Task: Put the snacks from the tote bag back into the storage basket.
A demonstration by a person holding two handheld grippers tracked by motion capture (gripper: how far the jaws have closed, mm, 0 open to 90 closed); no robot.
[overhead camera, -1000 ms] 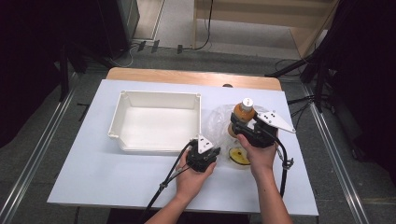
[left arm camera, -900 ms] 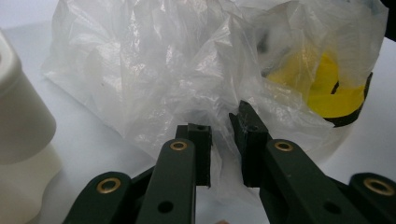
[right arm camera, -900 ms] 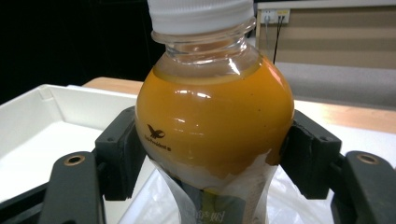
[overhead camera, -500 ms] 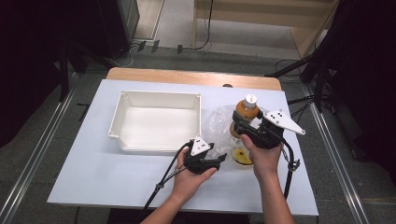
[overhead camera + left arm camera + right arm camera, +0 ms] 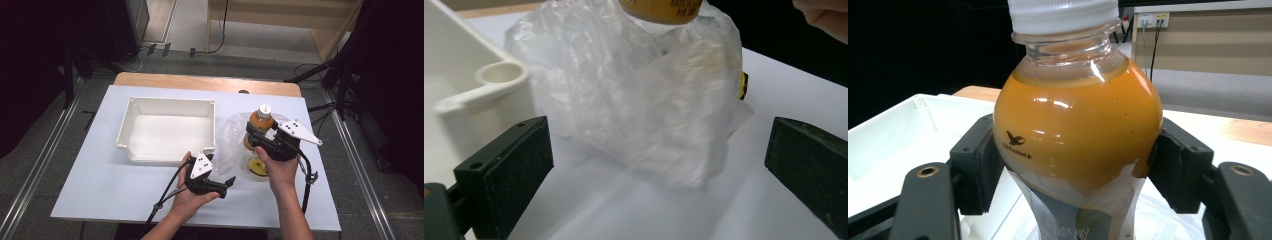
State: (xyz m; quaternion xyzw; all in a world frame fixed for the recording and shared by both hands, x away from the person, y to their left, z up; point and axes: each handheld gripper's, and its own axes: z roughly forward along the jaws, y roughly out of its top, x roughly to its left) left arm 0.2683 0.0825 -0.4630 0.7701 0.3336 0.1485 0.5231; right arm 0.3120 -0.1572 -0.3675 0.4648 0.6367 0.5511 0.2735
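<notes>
A bottle of orange juice (image 5: 261,121) with a white cap stands upright above a crumpled clear plastic bag (image 5: 234,142). My right gripper (image 5: 259,139) is shut on the bottle (image 5: 1078,125), its pads pressing both sides of the round shoulder. Near the table's front, my left gripper (image 5: 227,186) points right at the bag. Its jaws have just been opening and now stand wide in the left gripper view, where the bag (image 5: 639,100) hangs ahead of them, untouched. The bottle's base (image 5: 661,7) shows at the top of that view.
A white empty tray (image 5: 131,117) lies left of the bag; its corner (image 5: 484,90) is close to my left jaw. A yellow round object (image 5: 257,167) rests on the white table (image 5: 100,185) under the right hand.
The left gripper's jaws opened and the hand drew back from the bag toward the table's near edge. The right gripper kept the bottle in place.
</notes>
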